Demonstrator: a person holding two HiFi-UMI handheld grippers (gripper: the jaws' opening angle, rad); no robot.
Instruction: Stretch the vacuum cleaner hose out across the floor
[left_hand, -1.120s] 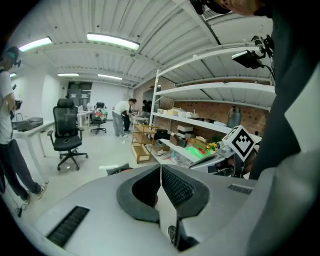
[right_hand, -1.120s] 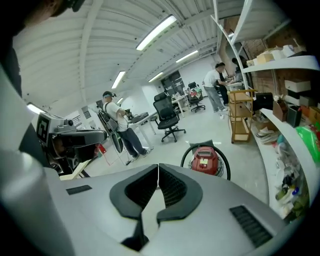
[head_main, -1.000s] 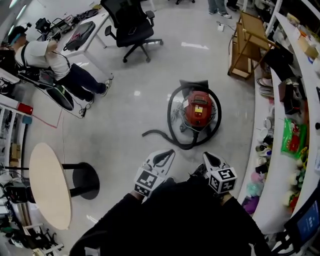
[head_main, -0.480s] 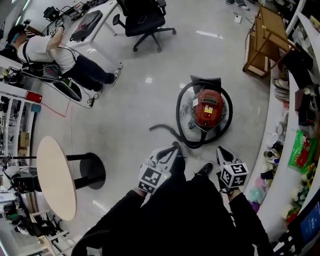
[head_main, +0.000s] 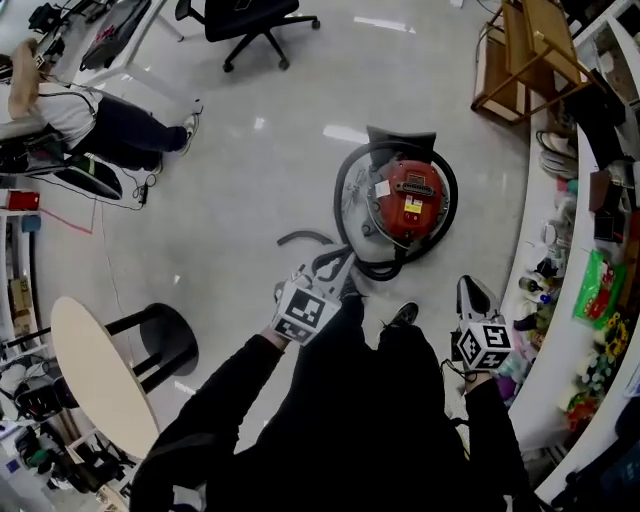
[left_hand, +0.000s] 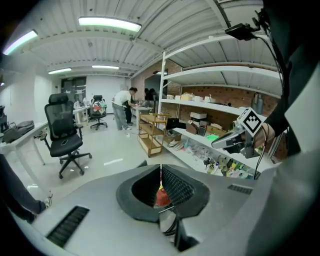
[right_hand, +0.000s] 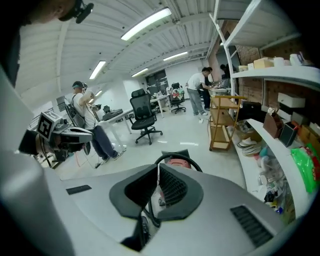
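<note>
Both tongs shut and empty, angled down toward the vacuum cleaner.

The left gripper (head_main: 343, 263) points at the near-left side of the red vacuum cleaner (head_main: 405, 195), jaws pressed together on nothing. The right gripper (head_main: 468, 287), also closed and empty, hangs at its near right. The black hose (head_main: 345, 190) lies coiled round the vacuum on the glossy pale floor (head_main: 250, 180). I cannot tell whether the left tips touch the hose.
</note>
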